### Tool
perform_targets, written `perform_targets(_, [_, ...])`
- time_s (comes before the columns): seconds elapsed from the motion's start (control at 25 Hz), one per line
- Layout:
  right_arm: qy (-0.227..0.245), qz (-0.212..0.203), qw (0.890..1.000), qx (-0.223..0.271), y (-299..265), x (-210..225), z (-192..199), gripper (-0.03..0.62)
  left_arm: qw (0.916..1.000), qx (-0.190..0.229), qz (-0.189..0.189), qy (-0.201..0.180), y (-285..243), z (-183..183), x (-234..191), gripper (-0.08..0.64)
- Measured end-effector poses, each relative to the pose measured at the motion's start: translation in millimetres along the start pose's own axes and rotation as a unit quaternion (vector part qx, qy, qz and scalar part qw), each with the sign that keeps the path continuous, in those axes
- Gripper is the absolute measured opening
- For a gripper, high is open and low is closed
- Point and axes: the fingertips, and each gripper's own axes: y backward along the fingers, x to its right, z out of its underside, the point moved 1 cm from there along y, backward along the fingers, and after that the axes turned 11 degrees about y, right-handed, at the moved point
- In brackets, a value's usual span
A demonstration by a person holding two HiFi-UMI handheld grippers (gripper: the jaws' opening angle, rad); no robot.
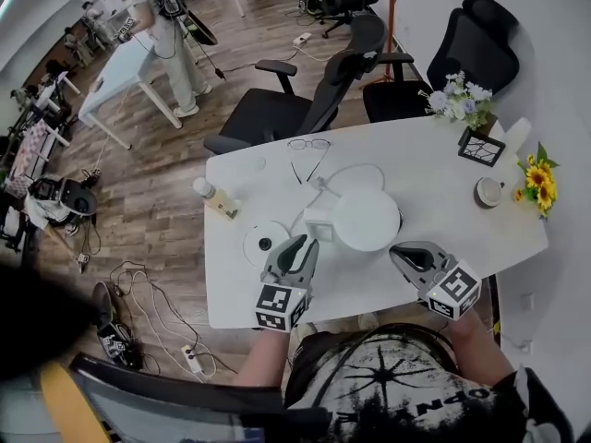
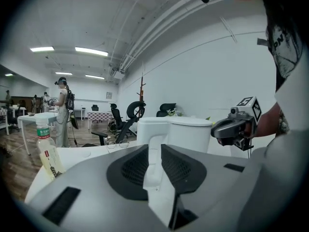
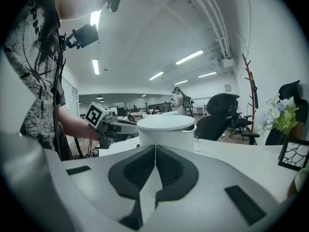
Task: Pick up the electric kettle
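Observation:
The white electric kettle (image 1: 367, 218) stands with its lid on near the front of the white table (image 1: 443, 169), and its handle (image 1: 319, 225) points left. My left gripper (image 1: 297, 245) is just in front of that handle. In the left gripper view the jaws (image 2: 154, 151) stand apart, with the handle (image 2: 150, 128) and the kettle body (image 2: 189, 132) close ahead and nothing pressed between the pads. My right gripper (image 1: 404, 252) hovers at the kettle's front right. Its jaws (image 3: 155, 151) are shut on nothing, and the kettle (image 3: 166, 129) is right ahead.
The kettle's round base (image 1: 266, 243) lies left of the left gripper, a drink bottle (image 1: 215, 198) further left. Glasses (image 1: 307, 144) and a cord lie behind the kettle. Flowers (image 1: 459, 98), a framed picture (image 1: 481, 147), a cup (image 1: 488, 191) and sunflowers (image 1: 538, 185) fill the right end. Office chairs (image 1: 295, 100) stand beyond.

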Motion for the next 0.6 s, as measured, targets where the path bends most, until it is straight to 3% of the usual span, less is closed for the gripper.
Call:
perform_targets(0.12, [0.007,-0.009,1.0,0.006,-0.7,-0.2,-6.2,0.021,0.9999,0.013,0.003,0.007,8.2,-2.7,3.8,0.026])
perform_targets(0.6, [0.019,-0.019,1.0,0.006,1.2,-1.7,-7.7,0.021,0.9999,0.012,0.001,-0.005,8.9,-6.3,19.0,0.009])
